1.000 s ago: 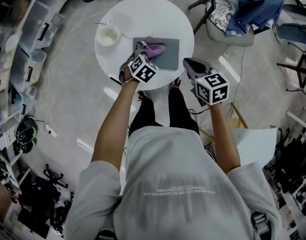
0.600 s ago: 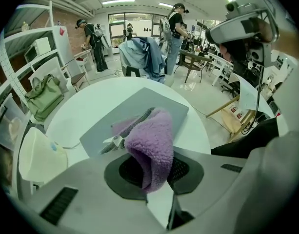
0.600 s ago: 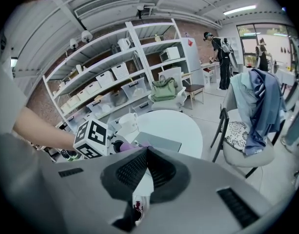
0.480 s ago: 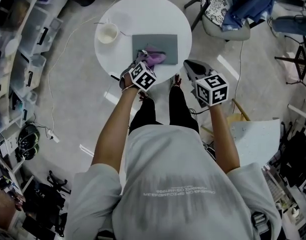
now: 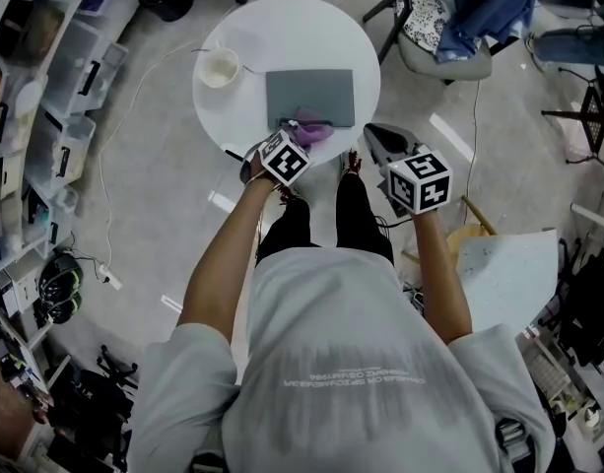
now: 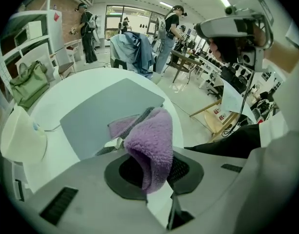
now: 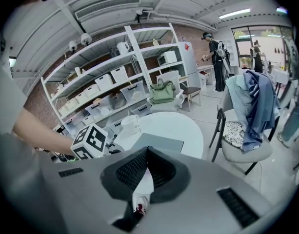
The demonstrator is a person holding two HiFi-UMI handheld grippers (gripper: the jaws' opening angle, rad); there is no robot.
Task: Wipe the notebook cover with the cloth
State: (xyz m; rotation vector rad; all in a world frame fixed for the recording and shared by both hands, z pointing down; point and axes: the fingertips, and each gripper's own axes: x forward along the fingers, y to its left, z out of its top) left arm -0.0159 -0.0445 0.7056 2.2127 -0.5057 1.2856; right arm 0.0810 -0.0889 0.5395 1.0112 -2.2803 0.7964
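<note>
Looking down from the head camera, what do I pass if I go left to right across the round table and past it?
white cup → grey notebook → chair with blue clothes

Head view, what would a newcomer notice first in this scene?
The purple cloth, pinched in the left gripper's shut jaws at the near edge of the grey notebook. Then the round white table itself, with a white mug left of the notebook, and the right gripper held empty, jaws together, off the table's edge.
</note>
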